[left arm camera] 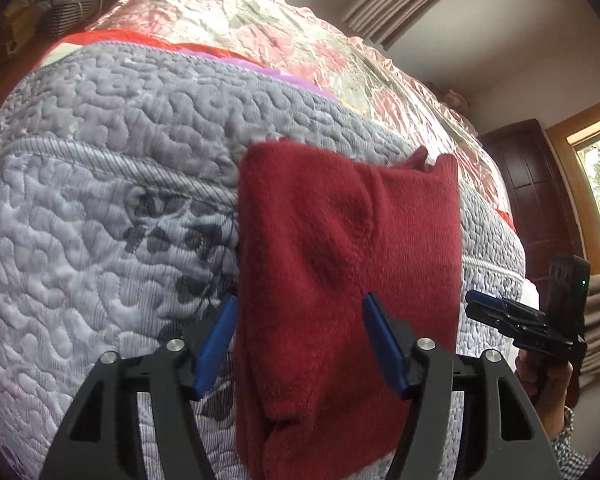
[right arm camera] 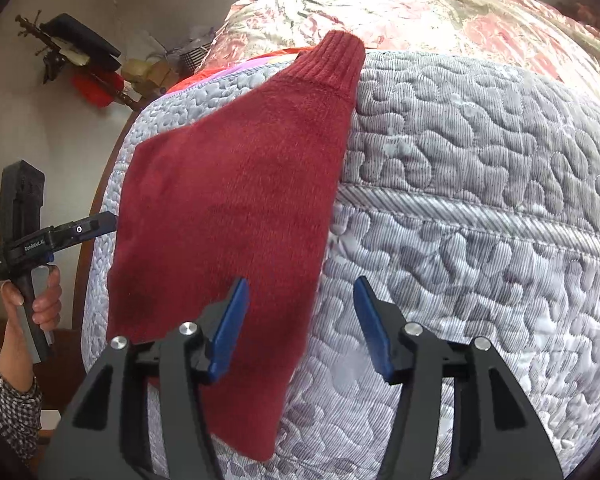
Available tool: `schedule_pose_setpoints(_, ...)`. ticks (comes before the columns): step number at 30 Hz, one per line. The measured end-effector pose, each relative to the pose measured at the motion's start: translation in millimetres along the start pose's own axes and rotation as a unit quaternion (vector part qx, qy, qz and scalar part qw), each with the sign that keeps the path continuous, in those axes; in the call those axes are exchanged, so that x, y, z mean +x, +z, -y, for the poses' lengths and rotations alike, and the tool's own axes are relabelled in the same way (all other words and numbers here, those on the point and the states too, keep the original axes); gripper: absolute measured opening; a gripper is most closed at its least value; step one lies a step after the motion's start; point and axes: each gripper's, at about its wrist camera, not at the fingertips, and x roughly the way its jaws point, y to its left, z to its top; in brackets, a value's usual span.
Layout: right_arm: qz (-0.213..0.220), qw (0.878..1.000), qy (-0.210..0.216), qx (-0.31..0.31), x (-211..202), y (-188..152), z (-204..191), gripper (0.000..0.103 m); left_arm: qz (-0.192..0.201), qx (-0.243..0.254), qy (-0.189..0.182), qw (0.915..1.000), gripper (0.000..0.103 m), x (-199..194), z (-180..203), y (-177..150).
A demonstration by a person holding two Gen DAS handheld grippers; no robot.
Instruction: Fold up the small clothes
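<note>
Both jaws stand released: the left gripper (left arm camera: pixel 298 342) straddles the near end of the red garment (left arm camera: pixel 348 248), which lies lengthwise away across the grey quilted bed (left arm camera: pixel 100 200), while the right gripper (right arm camera: pixel 300 320) hovers just beside the garment's right edge.

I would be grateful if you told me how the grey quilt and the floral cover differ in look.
The grey quilt is matte, stitched in wavy puffed patterns; the floral cover is shiny and wrinkled. The quilt is plain grey with some dark leaf prints; the cover bears pink flowers. The quilt carries the red garment; the cover lies farther back, bare. Both are spread over the bed.
</note>
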Motion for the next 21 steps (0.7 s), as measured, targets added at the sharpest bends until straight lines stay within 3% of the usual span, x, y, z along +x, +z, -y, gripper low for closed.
schedule_pose_setpoints(5,-0.013,1.0,0.01,0.015,13.9,-7.0,-1.7,0.058,-0.027,-0.019,-0.043,0.9985,0.067,28.4,-11.0,-1.5)
schedule_pose_setpoints(7,-0.013,1.0,0.014,0.022,15.1,-6.9,-0.4,0.06,-0.036,-0.023,-0.059,0.9974,0.073,40.1,-13.1,0.1)
schedule_pose_setpoints(11,-0.013,1.0,0.013,0.017,13.8,-7.5,-3.0,0.06,-0.043,-0.02,-0.068,0.9965,0.079,54.9,-10.2,-1.4)
schedule_pose_setpoints(16,-0.006,1.0,0.019,0.014,8.5,-6.8,-7.5,0.06,-0.05,0.014,-0.067,0.9964,0.078,51.7,12.6,-3.6)
schedule_pose_setpoints(21,-0.013,1.0,0.009,-0.001,7.8,-13.2,-8.5,0.064,-0.071,0.061,0.017,0.9955,0.08,65.6,26.5,-14.5)
